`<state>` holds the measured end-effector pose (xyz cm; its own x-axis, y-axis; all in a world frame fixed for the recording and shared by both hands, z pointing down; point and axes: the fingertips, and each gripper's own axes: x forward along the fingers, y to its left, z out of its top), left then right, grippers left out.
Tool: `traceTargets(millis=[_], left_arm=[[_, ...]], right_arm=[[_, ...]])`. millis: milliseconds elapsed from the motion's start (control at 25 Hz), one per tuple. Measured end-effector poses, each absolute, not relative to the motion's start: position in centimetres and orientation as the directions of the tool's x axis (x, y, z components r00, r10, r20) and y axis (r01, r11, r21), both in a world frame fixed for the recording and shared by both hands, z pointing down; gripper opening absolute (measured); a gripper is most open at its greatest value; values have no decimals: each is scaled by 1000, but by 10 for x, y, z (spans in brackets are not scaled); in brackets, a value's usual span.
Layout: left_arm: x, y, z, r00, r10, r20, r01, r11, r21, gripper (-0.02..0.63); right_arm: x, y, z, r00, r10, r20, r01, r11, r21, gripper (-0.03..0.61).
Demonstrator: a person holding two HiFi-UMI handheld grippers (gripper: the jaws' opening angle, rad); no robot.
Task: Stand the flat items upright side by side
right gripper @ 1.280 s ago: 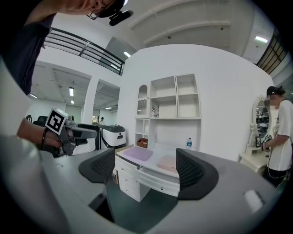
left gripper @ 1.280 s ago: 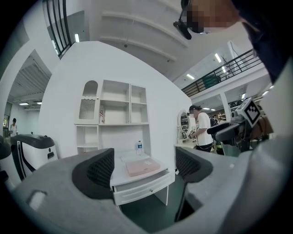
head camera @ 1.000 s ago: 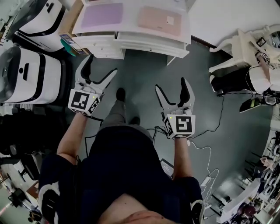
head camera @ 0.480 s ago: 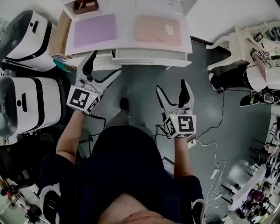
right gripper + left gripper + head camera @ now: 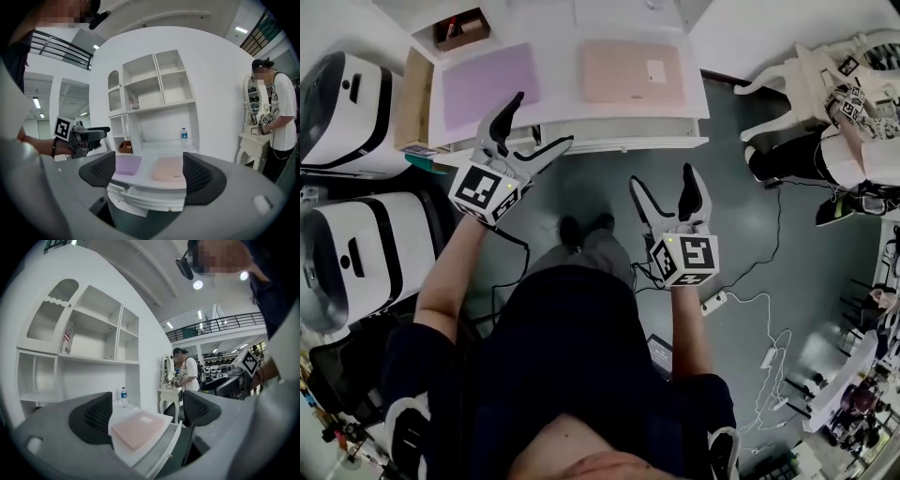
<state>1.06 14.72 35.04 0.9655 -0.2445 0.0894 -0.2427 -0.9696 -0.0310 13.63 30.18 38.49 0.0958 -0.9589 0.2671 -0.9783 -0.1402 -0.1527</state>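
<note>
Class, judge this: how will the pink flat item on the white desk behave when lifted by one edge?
Probably stiff: the pink flat item lies flat with straight edges and square corners. Thin, so likely light, and apt to tip once stood on edge.

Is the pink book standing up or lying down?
Lying down. The pink book shows its whole wide face upward, flat on the white desk.

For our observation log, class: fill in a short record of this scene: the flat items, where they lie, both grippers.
Flat items: purple pad and pink pad, both lying flat
Surface: white desk, pads side by side, apart
Left gripper: open, jaws just been opening, nothing between them
Right gripper: open, jaws just been opening, empty
Progress: neither pad upright yet
</note>
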Motion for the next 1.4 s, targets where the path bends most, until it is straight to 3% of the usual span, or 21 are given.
traceTargets(millis=[760, 1000, 1400], left_arm=[[172, 33, 401, 972, -98, 213, -115, -991, 69, 497], [205, 3, 431, 961, 9, 278, -17, -996, 91, 495], [274, -34, 489, 850, 334, 408, 260, -939, 227, 494]], right_arm=[[249, 200, 440, 29, -949, 315, -909, -156, -386, 448], [259, 180, 472, 29, -938, 344, -854, -202, -479, 448], [275, 153, 538, 90, -918, 386, -633, -352, -689, 448]])
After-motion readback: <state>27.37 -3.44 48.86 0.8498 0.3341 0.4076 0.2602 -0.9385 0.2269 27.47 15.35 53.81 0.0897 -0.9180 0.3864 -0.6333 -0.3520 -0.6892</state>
